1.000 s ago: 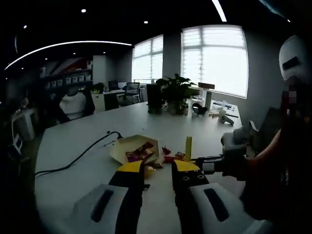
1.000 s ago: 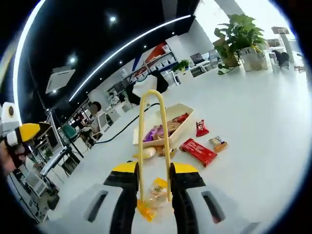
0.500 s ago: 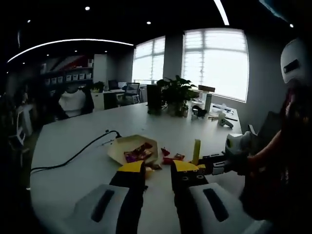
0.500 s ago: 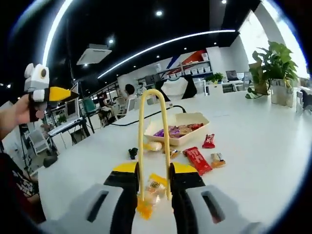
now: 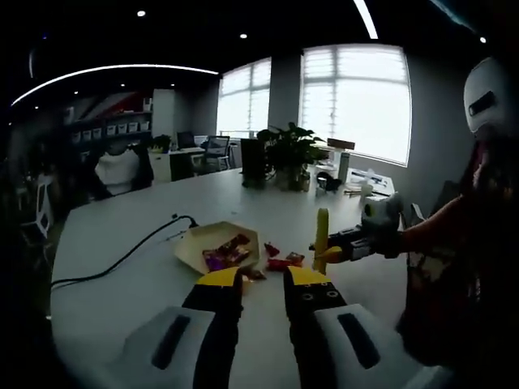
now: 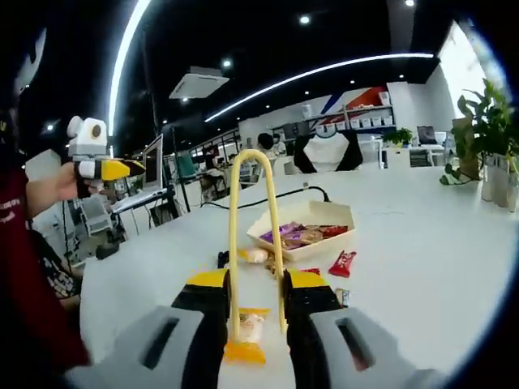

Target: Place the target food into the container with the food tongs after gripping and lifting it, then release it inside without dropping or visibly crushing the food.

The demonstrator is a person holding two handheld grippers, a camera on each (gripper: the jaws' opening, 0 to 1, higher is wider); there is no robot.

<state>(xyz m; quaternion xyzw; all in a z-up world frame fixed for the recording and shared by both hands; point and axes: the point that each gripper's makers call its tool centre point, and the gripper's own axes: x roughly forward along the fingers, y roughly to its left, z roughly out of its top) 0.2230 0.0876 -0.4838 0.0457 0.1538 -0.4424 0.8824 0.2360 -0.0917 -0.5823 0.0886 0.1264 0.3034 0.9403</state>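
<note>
Seen from the left gripper view, going left to right: a black cable [image 5: 122, 261] ran across the white table [image 5: 113, 235] toward a cream container [image 5: 217, 246] holding purple and red wrapped snacks. Just right of the container lay a few loose red packets [image 5: 280, 260]. Nearer the camera, the left gripper [image 5: 261, 279] hung above the table with its yellow-tipped jaws apart and nothing between them. Further right, the right gripper [image 5: 331, 253] reached in, clamped on yellow food tongs [image 5: 321, 237] standing upright. Behind, a potted plant [image 5: 288, 154] stood before bright windows.

Seen from the right gripper view, left to right: the left gripper [image 6: 139, 168] was held up high in a hand [image 6: 58, 185], well apart from the food. At centre, the right gripper [image 6: 256, 281] squeezed the tongs [image 6: 251, 212] by their arms, the looped end pointing away. Between the jaws, close below, lay an orange-and-clear snack packet [image 6: 243, 333] on the table [image 6: 422, 267]; whether the tong tips touched it could not be told. Beyond sat a pale wrapped piece [image 6: 255, 255], then the container [image 6: 306, 227] with its snacks, and a red packet [image 6: 343, 262] beside it.
</note>
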